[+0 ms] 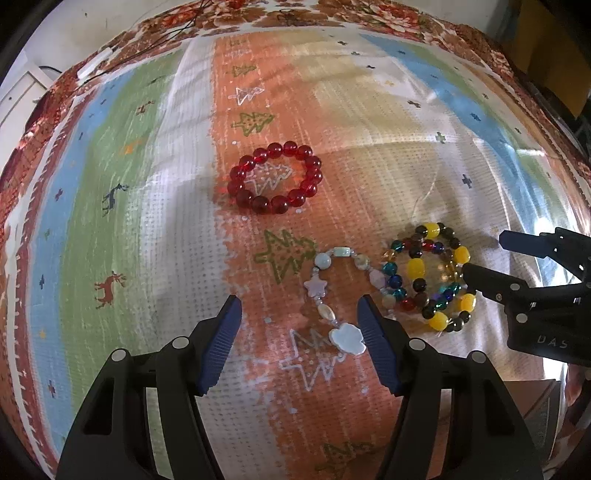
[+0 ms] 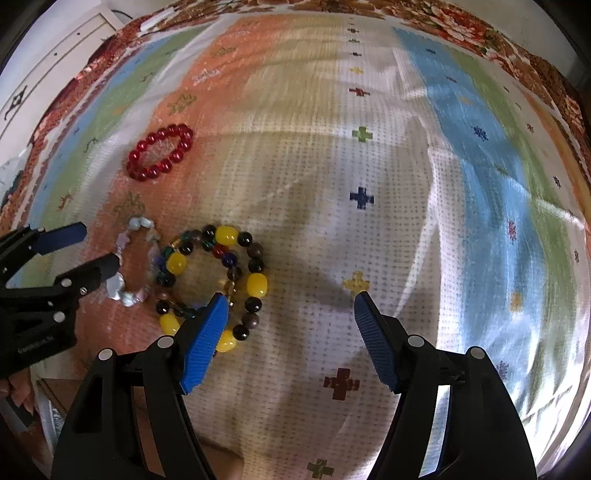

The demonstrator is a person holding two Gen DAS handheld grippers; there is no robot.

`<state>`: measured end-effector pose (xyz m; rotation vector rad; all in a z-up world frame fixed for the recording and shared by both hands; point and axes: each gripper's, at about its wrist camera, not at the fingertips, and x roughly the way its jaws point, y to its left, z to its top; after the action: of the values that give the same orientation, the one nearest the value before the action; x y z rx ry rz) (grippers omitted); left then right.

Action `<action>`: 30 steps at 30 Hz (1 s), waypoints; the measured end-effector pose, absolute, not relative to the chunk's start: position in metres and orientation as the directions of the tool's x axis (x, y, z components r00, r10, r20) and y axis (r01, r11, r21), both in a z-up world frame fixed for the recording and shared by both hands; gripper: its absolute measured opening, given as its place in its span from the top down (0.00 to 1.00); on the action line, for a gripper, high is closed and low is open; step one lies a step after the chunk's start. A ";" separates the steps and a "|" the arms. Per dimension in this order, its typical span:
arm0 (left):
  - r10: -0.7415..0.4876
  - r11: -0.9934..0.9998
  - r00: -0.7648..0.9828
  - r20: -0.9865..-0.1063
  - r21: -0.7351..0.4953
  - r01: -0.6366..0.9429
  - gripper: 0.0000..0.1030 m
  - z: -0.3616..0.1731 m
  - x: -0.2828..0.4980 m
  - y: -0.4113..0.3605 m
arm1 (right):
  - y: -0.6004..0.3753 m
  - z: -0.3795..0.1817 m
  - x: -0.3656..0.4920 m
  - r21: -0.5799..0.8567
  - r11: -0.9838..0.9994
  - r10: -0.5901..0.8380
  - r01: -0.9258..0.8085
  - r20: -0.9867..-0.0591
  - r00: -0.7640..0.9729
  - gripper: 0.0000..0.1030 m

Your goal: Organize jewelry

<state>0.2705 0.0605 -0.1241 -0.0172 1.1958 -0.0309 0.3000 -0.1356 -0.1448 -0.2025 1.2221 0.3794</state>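
A red bead bracelet (image 1: 274,178) lies on the patterned cloth, ahead of my left gripper; it also shows in the right wrist view (image 2: 161,152). A pastel charm bracelet (image 1: 332,291) lies between and just ahead of my open left gripper (image 1: 299,314), its white charm beside the right finger. A yellow and dark multicolour bead bracelet (image 1: 430,275) lies to its right, touching it. In the right wrist view this bracelet (image 2: 218,273) lies by the left finger of my open right gripper (image 2: 290,306). The pastel bracelet (image 2: 135,258) lies left of it.
A striped cloth with tree, deer and cross motifs (image 1: 147,221) covers the surface. A floral-bordered edge (image 1: 332,14) runs along the far side. White furniture (image 2: 55,55) stands beyond the far left. The right gripper (image 1: 484,258) enters the left wrist view from the right.
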 end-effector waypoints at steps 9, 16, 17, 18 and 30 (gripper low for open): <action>-0.022 0.999 0.351 -0.936 -0.009 0.039 0.38 -0.133 0.270 0.056 | -0.130 -0.149 0.301 0.026 0.918 0.155 -0.396 -0.942 0.298 0.31; 0.005 1.000 0.346 -0.938 0.009 0.010 0.48 -0.138 0.277 0.060 | -0.130 -0.151 0.299 0.007 0.912 0.144 -0.411 -0.942 0.304 0.32; 0.015 1.000 0.349 -0.937 0.021 0.014 0.50 -0.139 0.277 0.059 | -0.130 -0.151 0.300 0.006 0.911 0.144 -0.412 -0.941 0.305 0.33; 0.020 0.999 0.351 -0.936 0.028 0.016 0.52 -0.139 0.277 0.058 | -0.130 -0.150 0.300 -0.001 0.912 0.138 -0.411 -0.941 0.308 0.44; -0.035 0.999 0.337 -0.941 -0.036 0.003 0.91 -0.129 0.273 0.069 | -0.139 -0.134 0.297 0.042 0.909 0.190 -0.414 -0.927 0.323 0.90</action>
<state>0.2734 0.0693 -0.1289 -0.0291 1.2265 -0.0246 0.2972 -0.1386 -0.1343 -0.2183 1.1786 0.4005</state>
